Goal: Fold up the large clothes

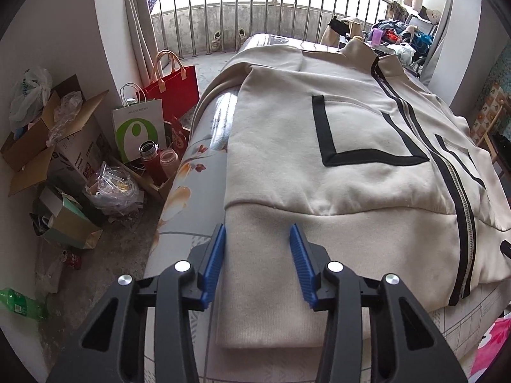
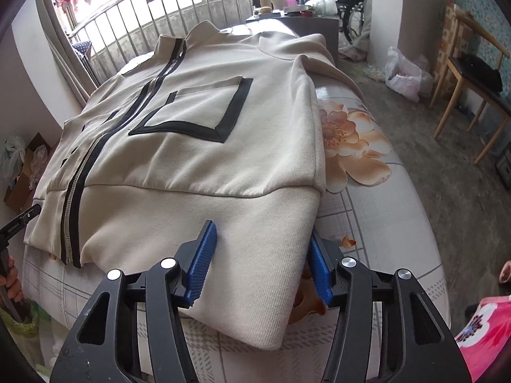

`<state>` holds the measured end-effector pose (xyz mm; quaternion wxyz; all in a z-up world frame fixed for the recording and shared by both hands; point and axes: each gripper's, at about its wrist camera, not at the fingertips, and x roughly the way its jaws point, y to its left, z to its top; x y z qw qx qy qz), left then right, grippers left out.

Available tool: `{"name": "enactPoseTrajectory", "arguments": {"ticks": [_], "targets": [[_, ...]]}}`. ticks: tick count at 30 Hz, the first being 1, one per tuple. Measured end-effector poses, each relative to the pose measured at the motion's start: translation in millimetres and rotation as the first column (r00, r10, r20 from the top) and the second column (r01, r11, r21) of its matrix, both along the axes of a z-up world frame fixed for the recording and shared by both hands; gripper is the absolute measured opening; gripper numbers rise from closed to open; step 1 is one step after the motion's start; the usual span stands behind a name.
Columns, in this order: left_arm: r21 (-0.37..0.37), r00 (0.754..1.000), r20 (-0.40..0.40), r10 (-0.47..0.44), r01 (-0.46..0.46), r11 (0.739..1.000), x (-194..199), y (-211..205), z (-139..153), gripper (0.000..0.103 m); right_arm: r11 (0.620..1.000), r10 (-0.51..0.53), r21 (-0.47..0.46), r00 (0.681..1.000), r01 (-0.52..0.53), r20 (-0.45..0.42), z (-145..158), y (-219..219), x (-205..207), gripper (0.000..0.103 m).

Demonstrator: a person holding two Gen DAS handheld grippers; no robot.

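A cream zip-up jacket [image 1: 335,166] with black trim lies front-up on a floral bed sheet [image 1: 188,172], sleeves folded in. It also shows in the right wrist view [image 2: 198,159]. My left gripper [image 1: 258,239] is open, its blue pads astride the jacket's left hem corner [image 1: 265,287]. My right gripper [image 2: 262,239] is open, its pads astride the right hem corner [image 2: 262,281]. The left gripper's tip shows at the right wrist view's left edge [image 2: 19,220].
Left of the bed are cardboard boxes [image 1: 48,146], paper bags [image 1: 172,89], bottles and rubbish on the floor. A railing [image 1: 255,16] runs behind the bed. Right of the bed stand a wooden chair [image 2: 472,95], a white plastic bag [image 2: 402,73] and a cabinet [image 2: 306,25].
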<state>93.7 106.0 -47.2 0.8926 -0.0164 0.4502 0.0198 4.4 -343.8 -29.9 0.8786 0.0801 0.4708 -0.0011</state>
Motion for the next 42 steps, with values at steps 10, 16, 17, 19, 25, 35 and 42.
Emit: {"name": "enactPoseTrajectory", "arguments": {"ticks": [10,16,17,19,25,35,42], "targets": [[0.059,0.999,0.033,0.009,-0.011,0.998,-1,-5,2,0.010,0.999,0.040,-0.018,0.999,-0.040,0.028,0,2,6,0.013],[0.087,0.997,0.072,-0.017,0.011,0.996,-22,-9,28,0.005,0.997,0.072,-0.036,0.993,-0.069,0.091,26,-1,1,0.007],[0.082,0.997,0.078,-0.026,0.019,0.996,-30,-10,34,0.004,0.996,0.078,-0.042,0.992,-0.074,0.103,32,-2,-2,0.007],[0.077,0.996,0.074,-0.042,0.036,0.996,-46,-12,41,0.004,0.995,0.091,-0.058,0.989,-0.085,0.119,42,-4,-9,0.007],[0.056,0.999,0.012,-0.042,0.041,0.998,-106,-18,43,0.004,0.990,0.126,-0.070,0.988,-0.120,0.084,52,-16,-39,0.006],[-0.029,0.995,-0.086,-0.053,0.051,0.998,-137,-14,15,0.012,0.993,0.062,-0.095,0.997,-0.067,-0.056,16,-34,-54,0.030],[-0.060,1.000,-0.002,-0.011,0.011,0.998,-112,27,57,0.042,0.981,0.071,-0.187,0.988,-0.044,0.139,89,-21,-57,0.070]]}}
